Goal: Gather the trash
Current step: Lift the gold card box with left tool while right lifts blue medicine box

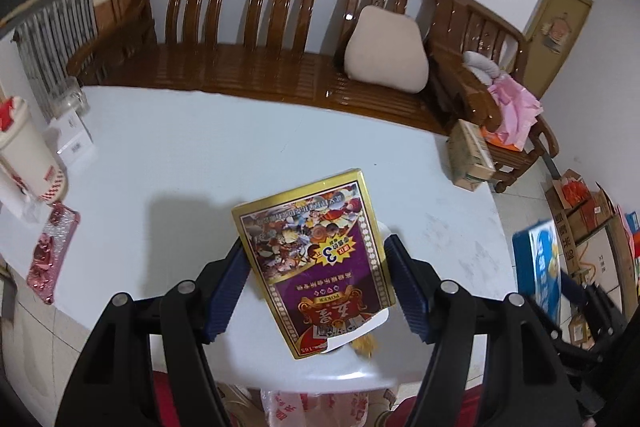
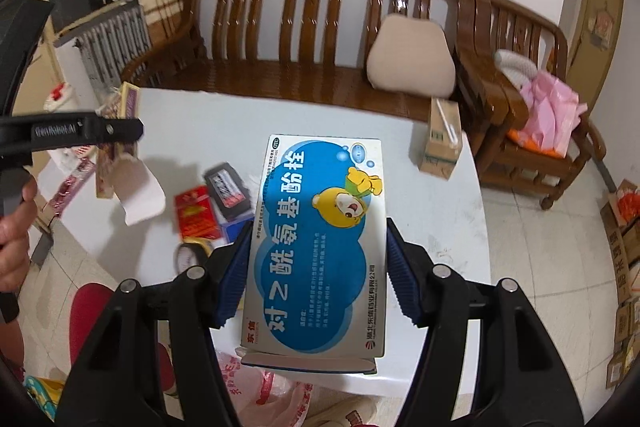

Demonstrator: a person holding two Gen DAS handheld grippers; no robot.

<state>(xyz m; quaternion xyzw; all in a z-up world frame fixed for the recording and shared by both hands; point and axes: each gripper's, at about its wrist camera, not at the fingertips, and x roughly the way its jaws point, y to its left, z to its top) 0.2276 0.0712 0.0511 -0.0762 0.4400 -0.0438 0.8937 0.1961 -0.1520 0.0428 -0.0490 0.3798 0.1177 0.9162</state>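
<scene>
My left gripper [image 1: 316, 287] is shut on a gold and purple playing-card box [image 1: 316, 259], held tilted above the white table [image 1: 180, 155]. The box also shows in the right wrist view [image 2: 120, 131], with a white flap hanging from it. My right gripper [image 2: 316, 271] is shut on a blue and white medicine box [image 2: 320, 243] with a yellow cartoon bear; that box shows at the right edge of the left wrist view [image 1: 540, 267]. A red packet [image 2: 196, 213], a dark packet [image 2: 228, 191] and a round item [image 2: 190, 257] lie on the table. A plastic bag [image 2: 260, 391] sits below the table edge.
A paper cup [image 1: 28, 151], a pink foil wrapper [image 1: 52, 251] and a white box [image 1: 74, 139] sit at the table's left. A small carton [image 2: 442, 135] stands at the far right corner. A wooden bench [image 1: 248, 27] with a cushion [image 1: 384, 51] stands behind. Cardboard boxes [image 2: 624, 227] are on the floor at right.
</scene>
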